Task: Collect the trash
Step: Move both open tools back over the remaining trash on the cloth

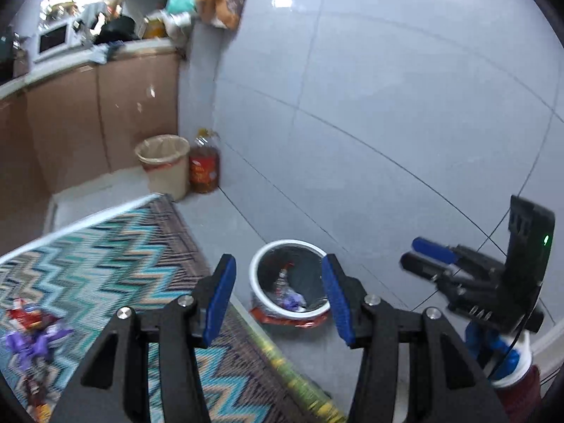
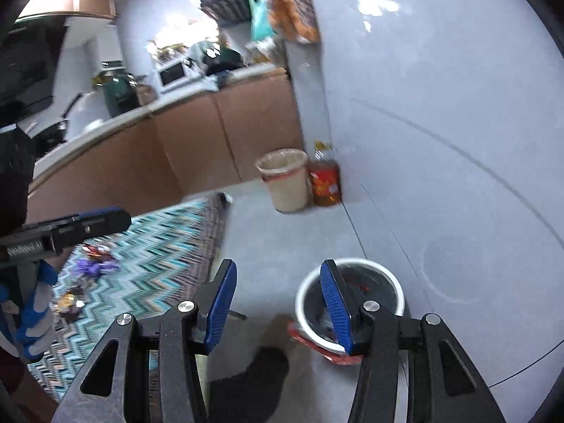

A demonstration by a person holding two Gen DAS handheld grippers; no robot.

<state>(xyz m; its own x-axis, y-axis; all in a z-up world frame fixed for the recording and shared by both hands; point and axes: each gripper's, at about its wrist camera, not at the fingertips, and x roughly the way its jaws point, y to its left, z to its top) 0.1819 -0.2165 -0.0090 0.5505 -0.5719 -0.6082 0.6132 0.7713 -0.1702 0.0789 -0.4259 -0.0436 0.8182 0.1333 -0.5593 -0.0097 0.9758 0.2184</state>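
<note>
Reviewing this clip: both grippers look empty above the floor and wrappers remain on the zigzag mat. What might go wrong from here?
1. The wrappers on the mat lie in a loose pile; a pinch may take one and scatter others.
2. A red wrapper lies beside the white bin and is easily overlooked.
3. The left gripper and right gripper, both empty, are close together and may collide.

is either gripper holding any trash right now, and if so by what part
Nothing is held. The left gripper and the right gripper both stand open with only air between their blue pads; the wrappers lie on the patterned mat.
</note>
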